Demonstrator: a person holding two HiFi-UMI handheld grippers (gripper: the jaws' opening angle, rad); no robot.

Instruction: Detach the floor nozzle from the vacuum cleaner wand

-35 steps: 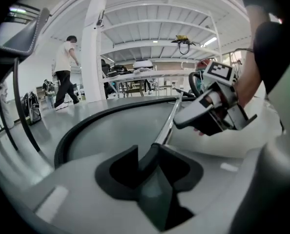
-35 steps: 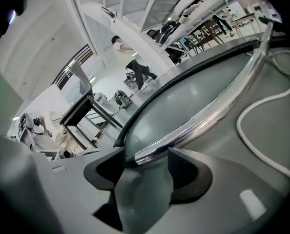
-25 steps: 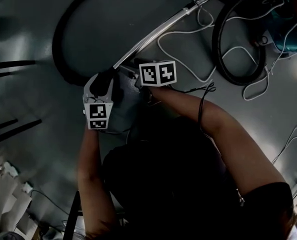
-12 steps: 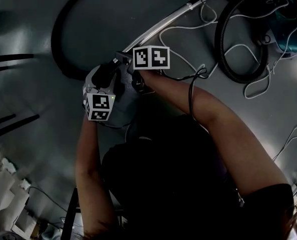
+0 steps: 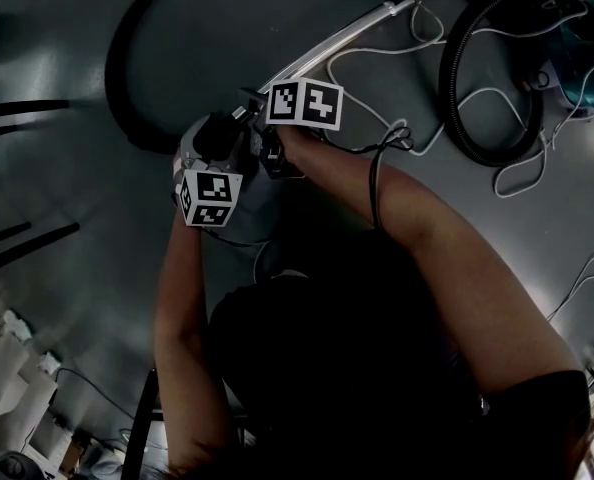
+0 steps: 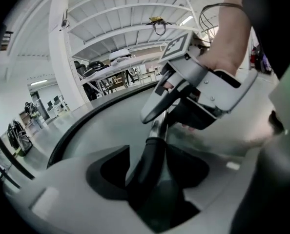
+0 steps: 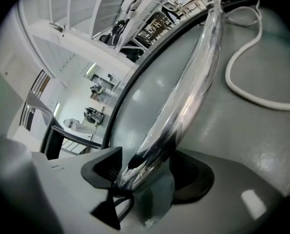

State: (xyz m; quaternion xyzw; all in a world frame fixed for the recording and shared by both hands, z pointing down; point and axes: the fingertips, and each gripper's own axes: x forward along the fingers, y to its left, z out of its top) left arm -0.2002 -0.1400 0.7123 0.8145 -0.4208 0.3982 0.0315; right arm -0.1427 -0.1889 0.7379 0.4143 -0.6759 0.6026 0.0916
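Left gripper [image 6: 152, 175]: jaws apart, just been opening, flanking matte black nozzle neck [image 6: 149, 162] at wand's near end. Right gripper [image 7: 150, 172]: clamping curved chrome wand [image 7: 194, 72] beyond. Smooth grey floor [image 7: 262, 145] lying open beside wand; ribbed hose [image 7: 135, 77] arcing farther.

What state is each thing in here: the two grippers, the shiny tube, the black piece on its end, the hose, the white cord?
Left gripper: open, jaws just been opening, nozzle neck between them.
Right gripper: shut on the wand.
Wand: gripped near its lower end.
Nozzle neck: joined to the wand, not detached.
Hose: curved across the floor.
White cord: loose on the floor.
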